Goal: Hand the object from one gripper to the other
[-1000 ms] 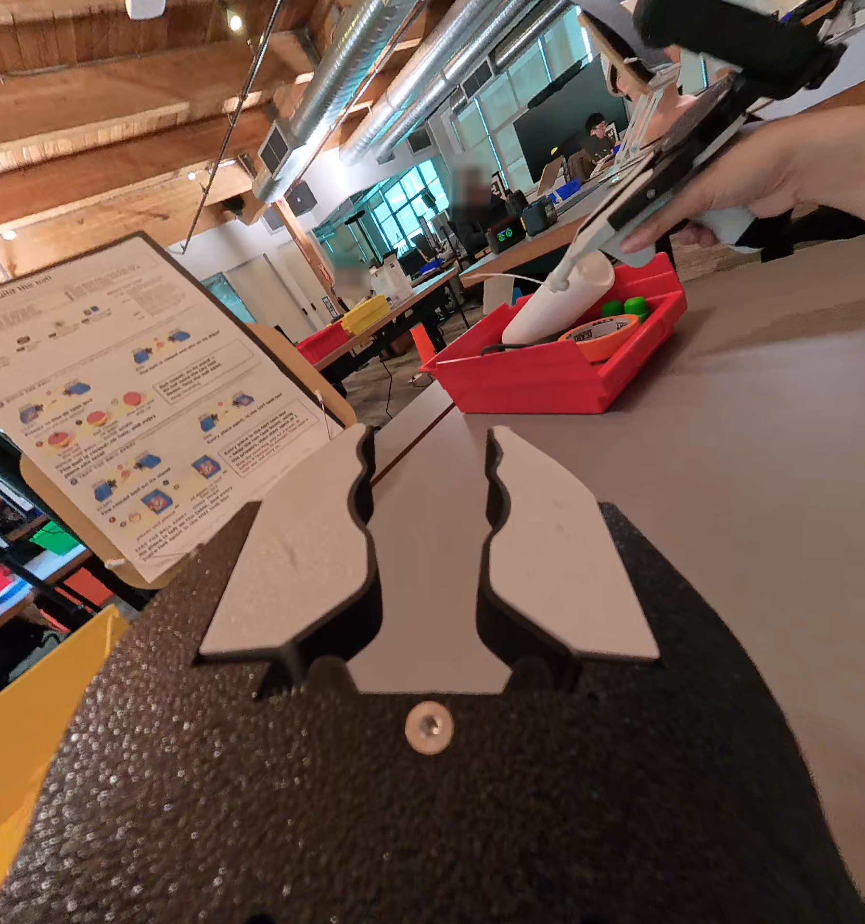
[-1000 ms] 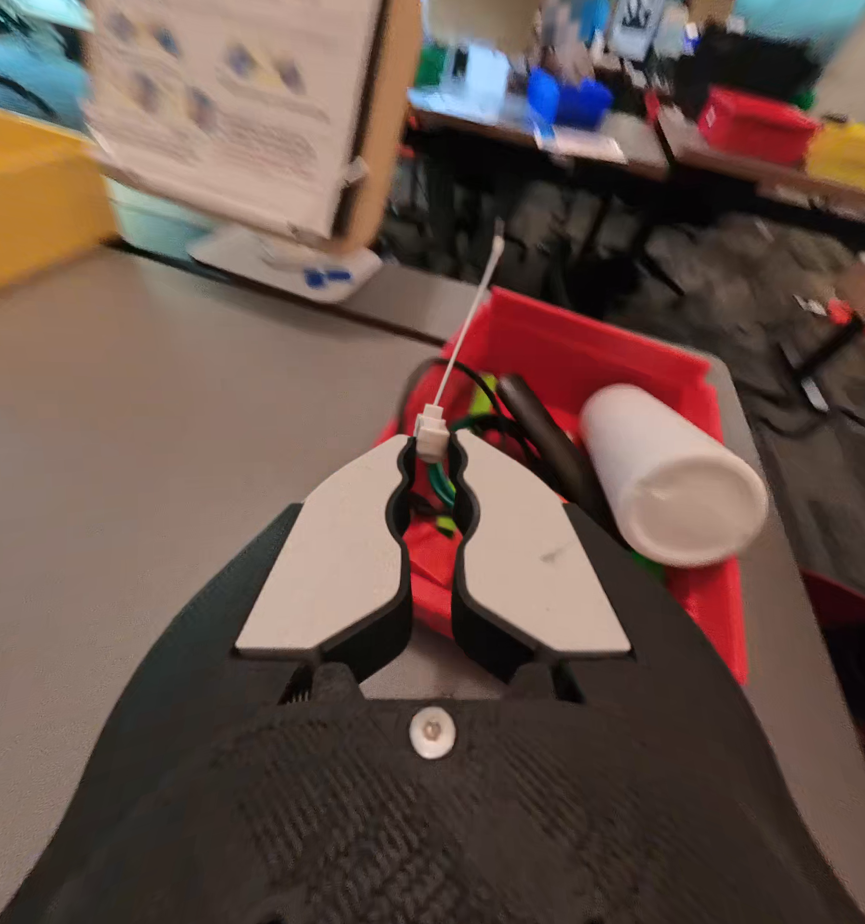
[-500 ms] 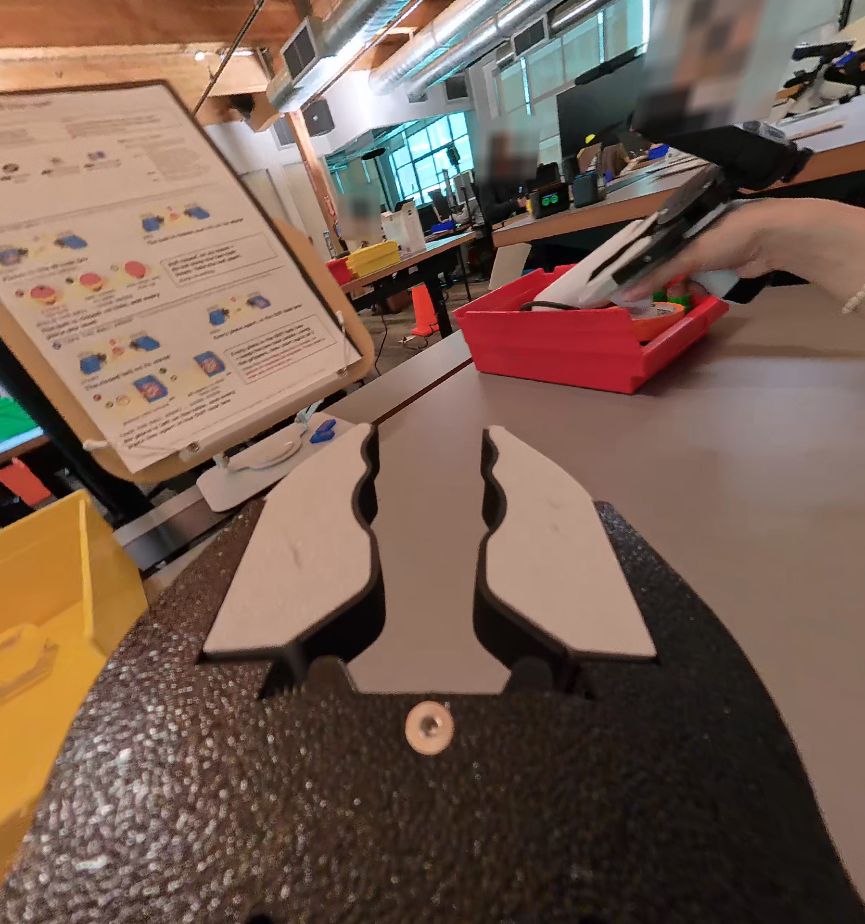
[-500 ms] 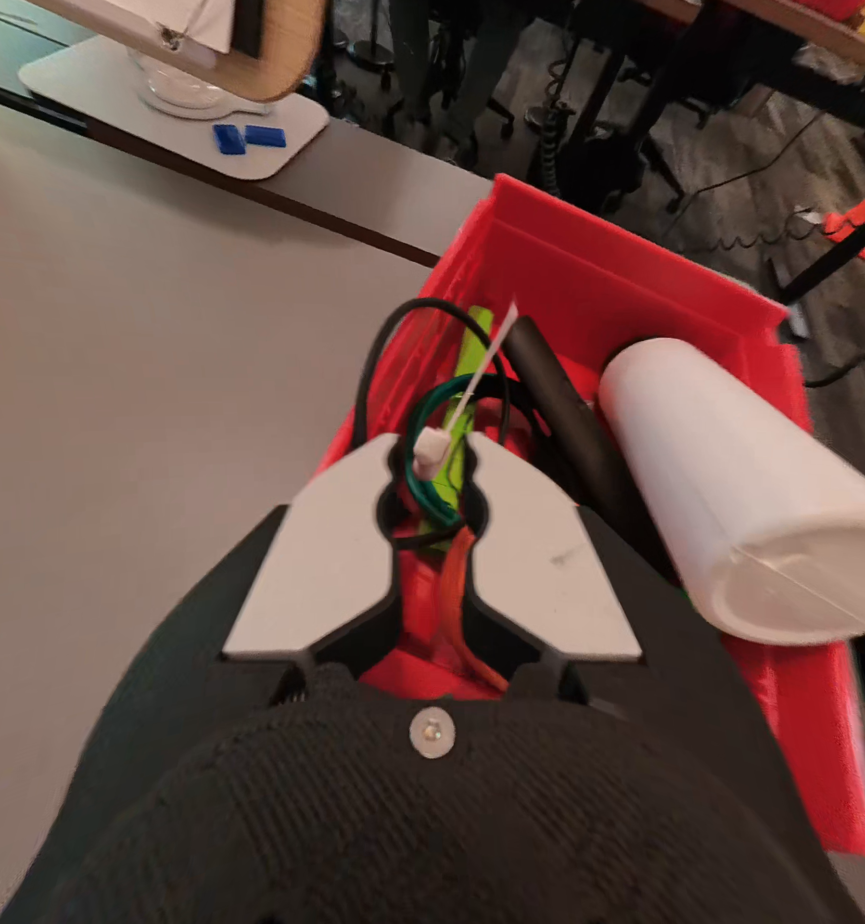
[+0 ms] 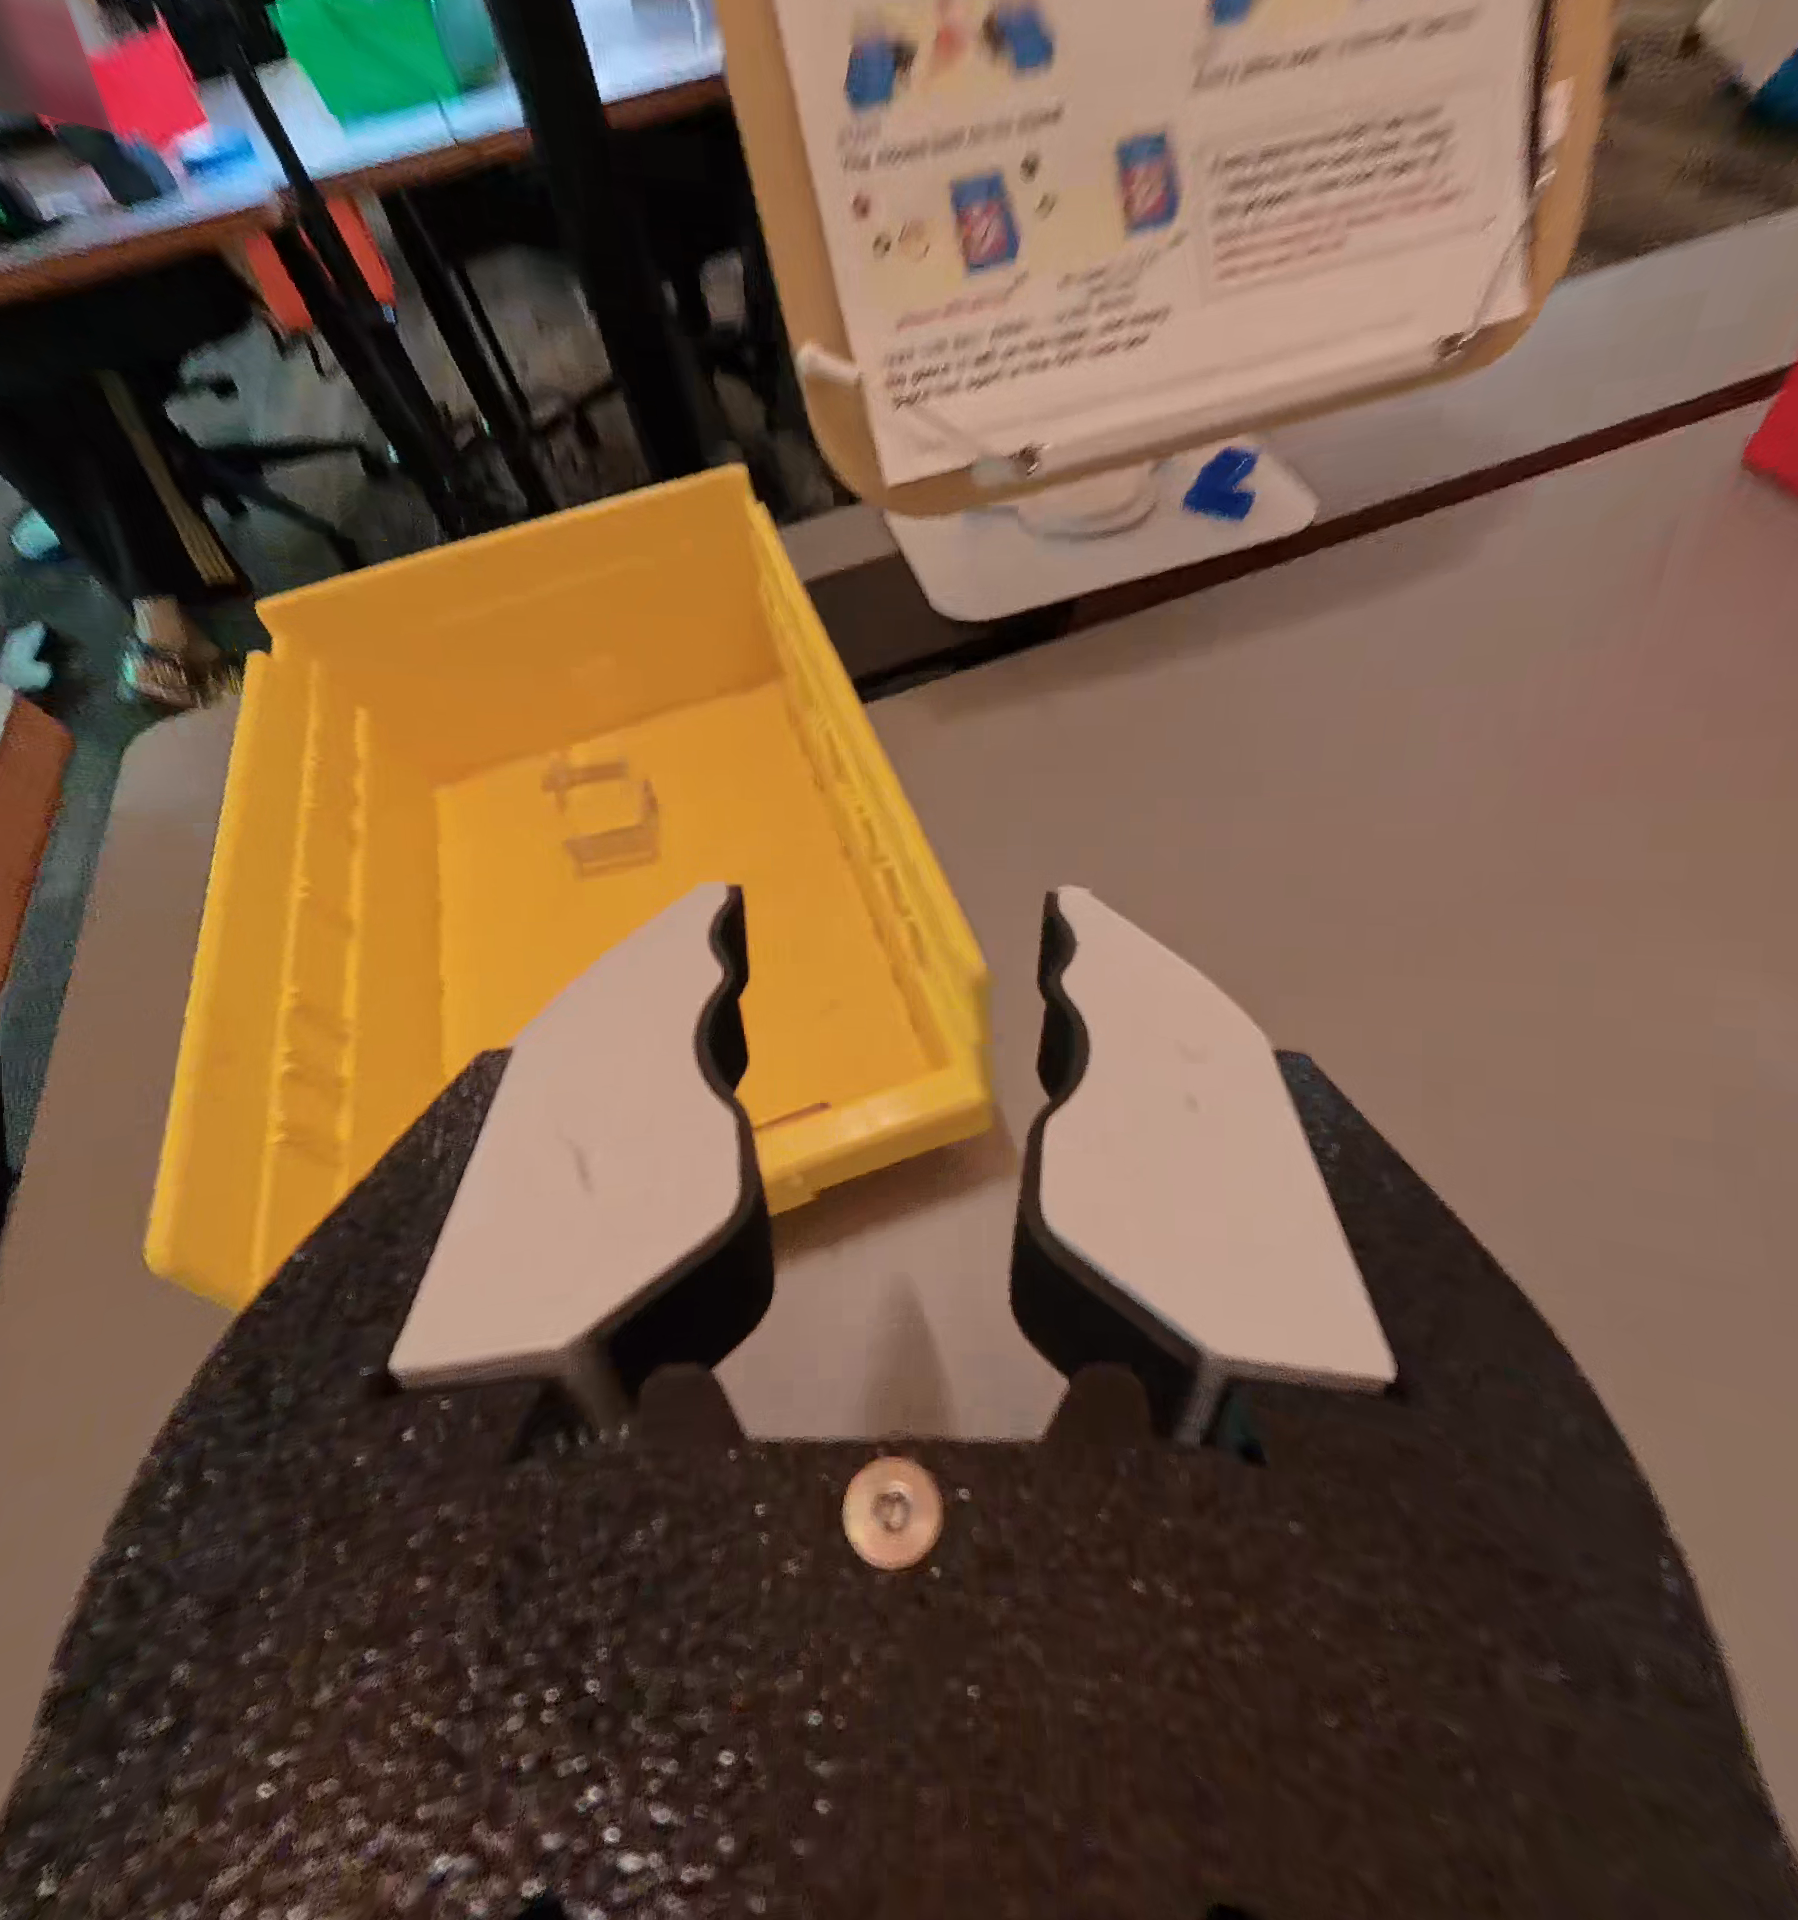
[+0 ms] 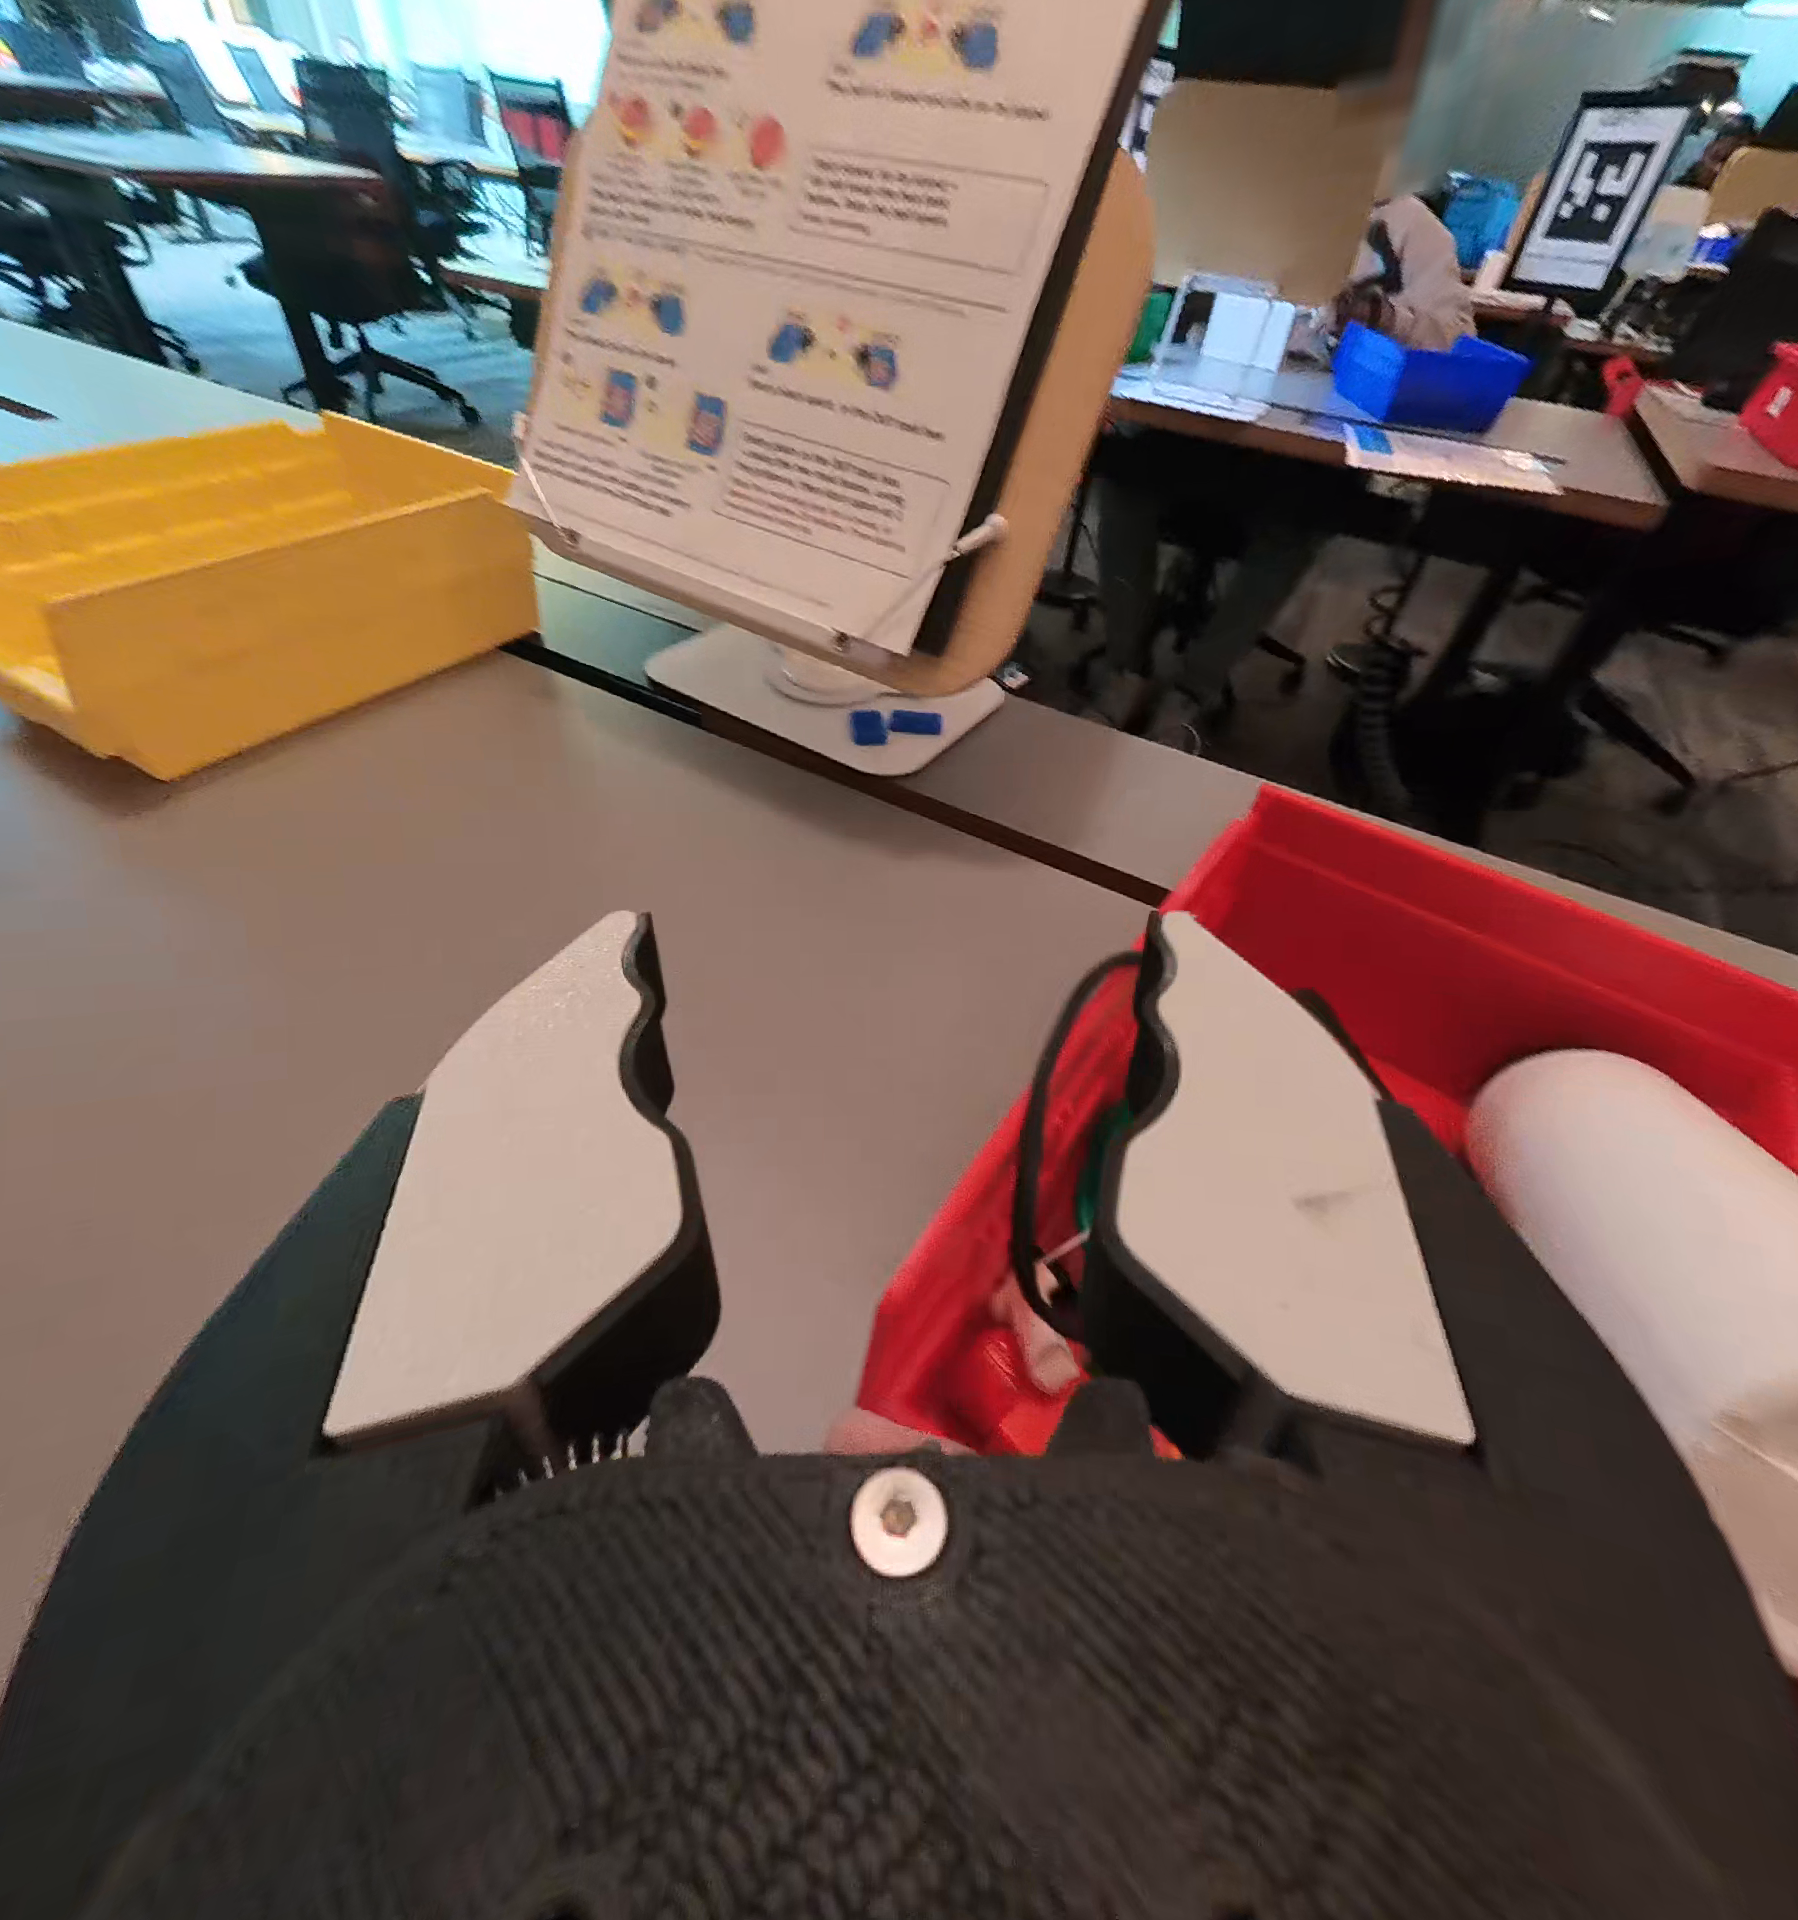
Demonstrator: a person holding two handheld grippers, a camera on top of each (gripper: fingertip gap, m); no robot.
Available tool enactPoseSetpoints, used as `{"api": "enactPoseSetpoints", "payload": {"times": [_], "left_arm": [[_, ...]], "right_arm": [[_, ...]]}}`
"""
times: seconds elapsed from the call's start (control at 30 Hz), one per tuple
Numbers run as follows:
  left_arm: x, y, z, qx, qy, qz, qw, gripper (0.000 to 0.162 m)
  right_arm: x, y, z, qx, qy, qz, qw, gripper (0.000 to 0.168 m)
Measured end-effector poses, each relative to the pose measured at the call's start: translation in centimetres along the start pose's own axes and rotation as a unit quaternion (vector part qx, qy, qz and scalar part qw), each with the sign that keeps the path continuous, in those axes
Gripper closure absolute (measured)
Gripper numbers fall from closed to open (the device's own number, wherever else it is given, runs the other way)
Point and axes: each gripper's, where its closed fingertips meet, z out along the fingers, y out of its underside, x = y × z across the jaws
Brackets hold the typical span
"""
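Observation:
My right gripper [image 6: 900, 935] is open and empty, above the left wall of the red bin [image 6: 1477, 935]. A small piece of the white zip tie [image 6: 1063, 1255] shows inside that bin, beside a black cable [image 6: 1030, 1122] and green wire, just left of my right finger. My left gripper [image 5: 893, 904] is open and empty, above the grey table [image 5: 1394, 831] at the near right corner of the yellow bin [image 5: 604, 644]. A small clear part [image 5: 604, 821] lies in the yellow bin.
A white roll [image 6: 1653, 1247] lies in the red bin at the right. An instruction board on a white stand [image 6: 822, 312] stands at the table's far edge, between the bins; it also shows in the left wrist view [image 5: 1165, 208]. Desks and chairs stand beyond. About 50 cm separates my left fingertips from my right.
My right gripper has opened wide and let go of the zip tie, which now lies in the red bin. My left gripper has swung left and down to the yellow bin and opened wider.

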Motion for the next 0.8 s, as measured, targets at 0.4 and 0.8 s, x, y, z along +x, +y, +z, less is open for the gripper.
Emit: {"api": "enactPoseSetpoints", "payload": {"times": [0.4,0.8], "left_arm": [[-11.7,1.8,14.3,-0.322,-0.022,0.003,0.946,0.096],[-13.8,7.6,22.3,-0.432,0.022,-0.086,0.898,0.1]], "right_arm": [[-3.7,1.4,1.6,-0.004,-0.007,-0.016,1.0,0.083],[-6.0,3.8,1.9,-0.043,0.015,0.002,0.999,0.081]]}}
